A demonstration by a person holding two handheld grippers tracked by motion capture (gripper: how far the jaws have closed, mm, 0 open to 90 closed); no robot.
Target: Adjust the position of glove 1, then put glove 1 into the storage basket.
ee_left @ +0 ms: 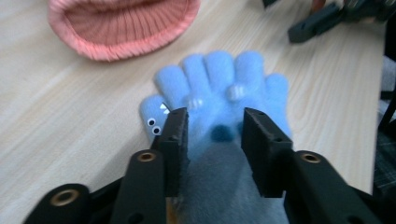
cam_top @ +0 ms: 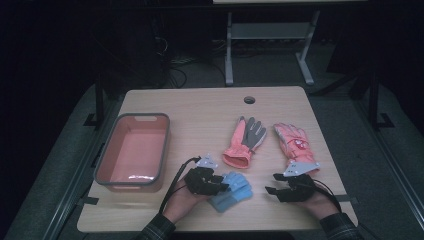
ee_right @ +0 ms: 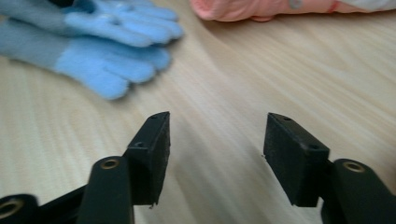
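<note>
Now left tongs straddle the fluffy light-blue knit gloves on the wooden bench unclamped, right tongs released beside; next likely clamp, lift to orange tub.

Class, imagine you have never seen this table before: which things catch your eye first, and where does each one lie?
The fluffy blue gloves lie at the near edge, stacked, with the left gripper straddling the upper one, jaws apart. Past them lie an orange-and-grey glove and an orange glove with a white patch, side by side at mid-table. An empty orange bin with a grey rim stands on the left, and the right gripper hangs open over bare wood.
</note>
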